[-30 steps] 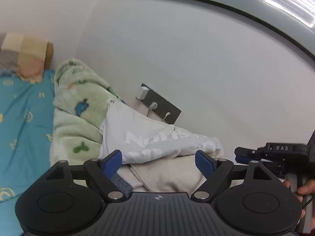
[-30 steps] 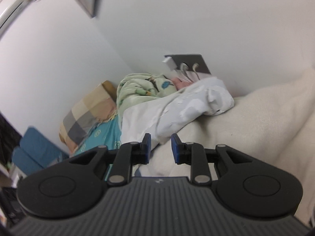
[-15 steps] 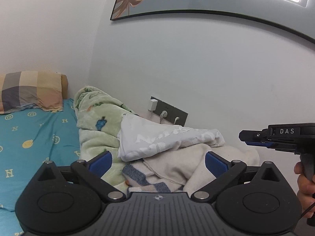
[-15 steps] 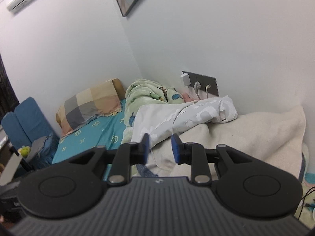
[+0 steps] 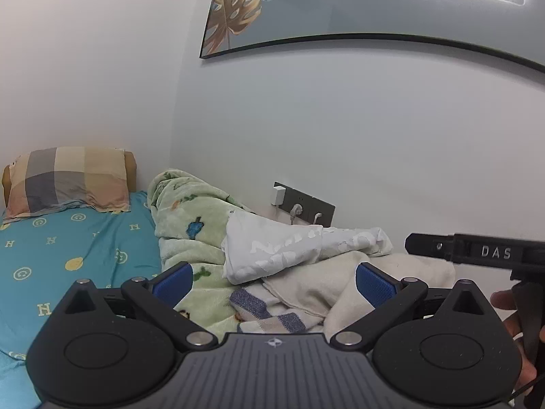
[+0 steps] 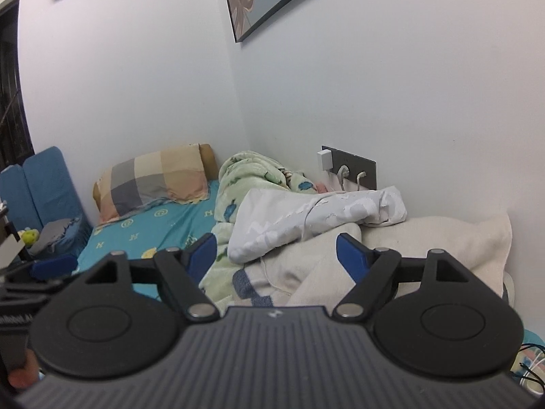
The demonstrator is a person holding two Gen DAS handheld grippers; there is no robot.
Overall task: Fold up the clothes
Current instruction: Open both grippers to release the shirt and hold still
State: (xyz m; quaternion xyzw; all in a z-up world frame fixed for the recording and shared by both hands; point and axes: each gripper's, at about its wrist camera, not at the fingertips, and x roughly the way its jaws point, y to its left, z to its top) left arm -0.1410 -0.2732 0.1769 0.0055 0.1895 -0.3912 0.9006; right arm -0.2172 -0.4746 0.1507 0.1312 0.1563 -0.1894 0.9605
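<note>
From the left wrist we see our left gripper (image 5: 272, 281) spread wide with nothing between its blue pads, hanging short of the crumpled white printed garment (image 5: 299, 248). That garment lies on a cream blanket (image 5: 323, 286), against a green fleece blanket (image 5: 194, 225) on the turquoise patterned bedsheet (image 5: 68, 248).

From the right wrist we see our right gripper (image 6: 276, 255) opening, empty, the same white garment (image 6: 306, 218) lying beyond it below the grey wall socket panel (image 6: 354, 168).
</note>
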